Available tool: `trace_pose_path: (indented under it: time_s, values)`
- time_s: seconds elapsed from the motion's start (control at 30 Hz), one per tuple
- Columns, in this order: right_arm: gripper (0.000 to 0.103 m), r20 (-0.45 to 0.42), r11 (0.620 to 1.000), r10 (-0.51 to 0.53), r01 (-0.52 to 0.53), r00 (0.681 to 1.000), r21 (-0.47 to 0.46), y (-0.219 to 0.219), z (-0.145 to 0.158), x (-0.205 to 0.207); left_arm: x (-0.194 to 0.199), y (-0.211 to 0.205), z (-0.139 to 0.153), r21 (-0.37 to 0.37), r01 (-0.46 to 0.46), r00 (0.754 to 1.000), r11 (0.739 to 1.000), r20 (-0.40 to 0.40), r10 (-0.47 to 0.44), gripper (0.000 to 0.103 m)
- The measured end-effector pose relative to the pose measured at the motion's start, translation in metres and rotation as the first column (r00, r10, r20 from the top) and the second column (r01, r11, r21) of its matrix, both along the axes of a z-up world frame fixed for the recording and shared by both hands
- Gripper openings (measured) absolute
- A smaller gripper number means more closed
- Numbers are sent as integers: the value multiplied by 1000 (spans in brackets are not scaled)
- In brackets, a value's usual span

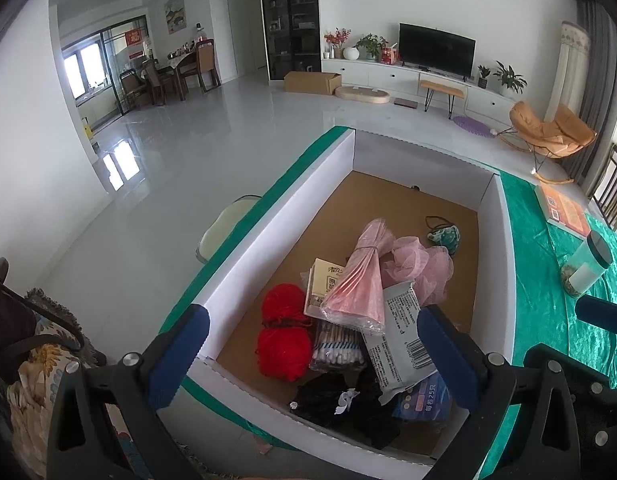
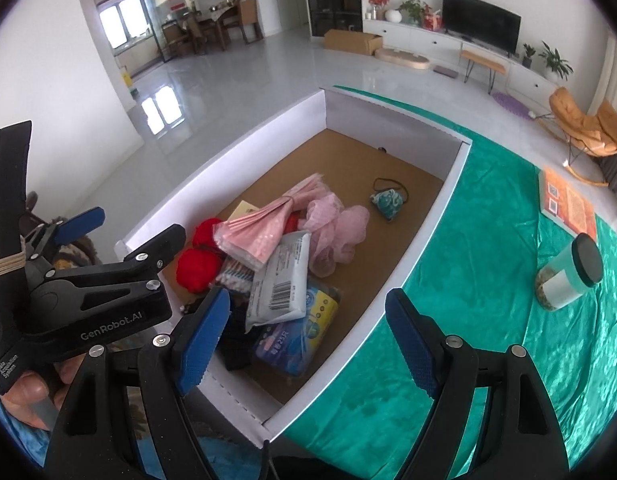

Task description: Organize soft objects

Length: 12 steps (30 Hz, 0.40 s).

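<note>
Both tools hang wide and empty over the white box [image 1: 268, 216]: left tool [image 1: 314, 354]; right tool [image 2: 308, 336]; red yarn [image 1: 284, 328] sits near-left inside.

We found the far half of the white box [image 2: 436, 216] bare, its brown floor open toward the frame's top, with only a small teal pouch [image 2: 388, 200] there. The near half was crowded by a heap of packets [image 2: 280, 276]. At right, a jar [image 2: 568, 280] and a book [image 2: 568, 204] stood on the green desk [image 2: 448, 340].
</note>
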State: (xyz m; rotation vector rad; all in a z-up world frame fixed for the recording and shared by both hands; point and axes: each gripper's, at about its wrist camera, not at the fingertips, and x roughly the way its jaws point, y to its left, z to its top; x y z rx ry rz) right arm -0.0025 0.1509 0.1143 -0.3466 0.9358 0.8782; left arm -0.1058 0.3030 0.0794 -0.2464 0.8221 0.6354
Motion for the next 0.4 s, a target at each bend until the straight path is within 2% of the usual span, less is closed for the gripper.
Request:
trace_pose_path:
  time_s: [0.4]
  values:
    - [83, 10, 1000, 5, -5, 1000, 0, 0, -2, -2, -5, -7, 5, 35, 10, 999, 999, 37, -11, 103]
